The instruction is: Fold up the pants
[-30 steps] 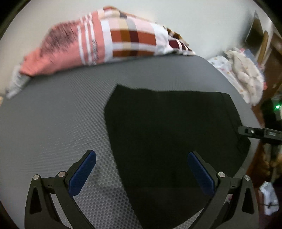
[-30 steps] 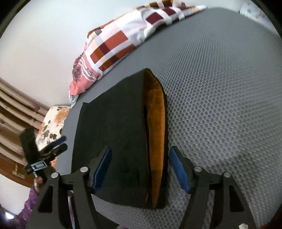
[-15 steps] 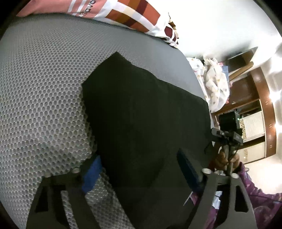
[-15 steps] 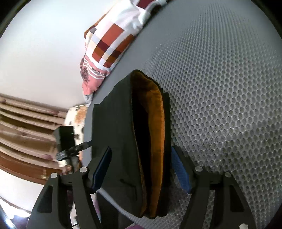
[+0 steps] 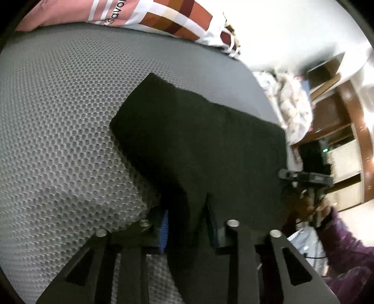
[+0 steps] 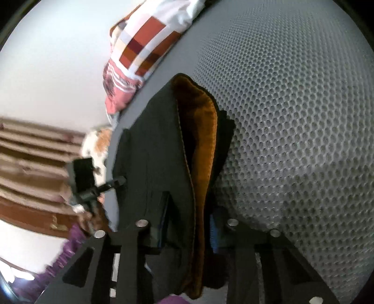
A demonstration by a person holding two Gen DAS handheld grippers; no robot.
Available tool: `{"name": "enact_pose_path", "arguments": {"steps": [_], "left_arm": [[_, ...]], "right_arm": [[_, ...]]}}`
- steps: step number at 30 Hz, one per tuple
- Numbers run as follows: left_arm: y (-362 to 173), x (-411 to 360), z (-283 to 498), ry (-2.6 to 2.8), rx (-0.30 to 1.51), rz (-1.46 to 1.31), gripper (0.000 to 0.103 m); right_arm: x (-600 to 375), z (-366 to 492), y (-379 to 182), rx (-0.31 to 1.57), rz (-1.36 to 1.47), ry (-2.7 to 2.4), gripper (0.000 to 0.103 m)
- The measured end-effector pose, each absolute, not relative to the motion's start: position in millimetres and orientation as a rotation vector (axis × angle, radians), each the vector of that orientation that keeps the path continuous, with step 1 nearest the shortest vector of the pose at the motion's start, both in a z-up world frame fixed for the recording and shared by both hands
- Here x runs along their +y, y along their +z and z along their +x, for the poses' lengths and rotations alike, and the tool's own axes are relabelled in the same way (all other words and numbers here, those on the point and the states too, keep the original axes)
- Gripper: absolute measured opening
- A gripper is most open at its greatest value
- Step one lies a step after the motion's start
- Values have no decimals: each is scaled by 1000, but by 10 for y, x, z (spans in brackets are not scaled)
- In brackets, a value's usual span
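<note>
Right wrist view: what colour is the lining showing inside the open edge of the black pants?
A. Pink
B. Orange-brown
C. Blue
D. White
B: an orange-brown fleecy lining shows along the open edge of the black pants, running down between the fingers of the right gripper on the grey mattress.

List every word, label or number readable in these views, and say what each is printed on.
"savo": white letters, cut off by the frame edge, on the pink striped band of the patterned cloth at the far side of the mattress.
The same cloth in the right wrist view: print too blurred to read.
Nothing else legible.
</note>
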State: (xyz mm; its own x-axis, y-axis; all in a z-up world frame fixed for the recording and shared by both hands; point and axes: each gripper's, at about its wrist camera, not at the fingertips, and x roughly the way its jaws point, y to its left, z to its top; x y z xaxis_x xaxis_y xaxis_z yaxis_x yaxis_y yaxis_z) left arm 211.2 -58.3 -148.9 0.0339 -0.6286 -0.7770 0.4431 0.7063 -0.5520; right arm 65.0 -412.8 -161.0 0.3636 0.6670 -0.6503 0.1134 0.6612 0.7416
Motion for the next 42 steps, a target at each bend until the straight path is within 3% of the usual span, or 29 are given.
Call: {"name": "enact_pose_path", "arguments": {"steps": [3, 5, 6, 7, 9, 12, 22, 32, 42], "left_arm": [[-1451, -619, 2133, -844, 1317, -135, 50], [-1457, -629, 2136, -863, 1316, -133, 52], [-1456, -644, 2128, -861, 1304, -126, 51], [-1452, -667, 2114, -854, 1291, -115, 50], [-1470, -739, 2098, -824, 1266, -96, 30], [-1462, -766, 2037, -810, 1230, -114, 21], [-1125, -251, 2119, -713, 1101, -213, 20], [-520, 859, 2768, -479, 935, -174, 20], [-781, 1695, 3395, -306, 920, -169, 20]], "right_arm": [[-4078, 719, -1589, 1192, 790, 424, 45], [-4048, 759, -1586, 1195, 798, 439, 50], [-4022, 769, -1578, 1188, 770, 444, 51], [-3967, 778, -1557, 1186, 739, 439, 46], [-3882, 813, -1581, 1192, 726, 418, 31], [-3877, 751, -1549, 1157, 759, 399, 25], [-3505, 1016, -1241, 1056, 896, 509, 23], [-2404, 2328, -1084, 1003, 878, 658, 23], [-1460, 3352, -1350, 1068, 805, 682, 23]]}}
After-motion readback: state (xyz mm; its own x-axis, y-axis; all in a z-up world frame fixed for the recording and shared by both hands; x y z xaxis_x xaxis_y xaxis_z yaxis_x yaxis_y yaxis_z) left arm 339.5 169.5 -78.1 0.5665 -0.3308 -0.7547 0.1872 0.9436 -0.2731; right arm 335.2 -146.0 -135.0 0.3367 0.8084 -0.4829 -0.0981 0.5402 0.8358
